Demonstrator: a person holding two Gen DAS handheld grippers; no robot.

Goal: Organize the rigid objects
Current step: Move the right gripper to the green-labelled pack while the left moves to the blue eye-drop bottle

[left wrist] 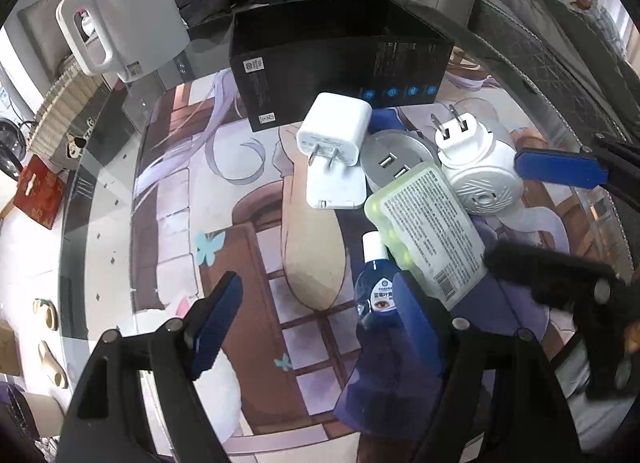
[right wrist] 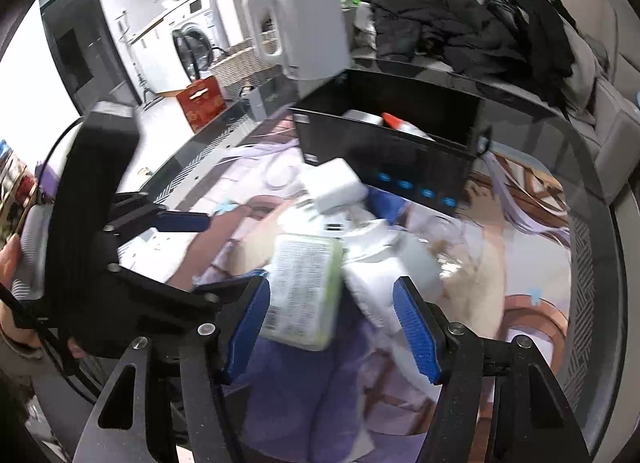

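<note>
A pale-green labelled case [right wrist: 303, 290] lies atop the pile of chargers on the printed table mat [left wrist: 240, 247], between the wide-spread fingers of the right gripper [right wrist: 332, 327], apparently lined up for a grasp. The left gripper [left wrist: 320, 319], also wide and empty, waits alongside. The open black box [right wrist: 384, 143] beyond looks the likely destination.

A glass desk [left wrist: 100, 167] with a printed anime mat. Beyond it, a grey sofa [right wrist: 612, 131] heaped with dark coats [right wrist: 460, 31]; a washing machine [right wrist: 192, 39] under white cabinets; pale floor.
</note>
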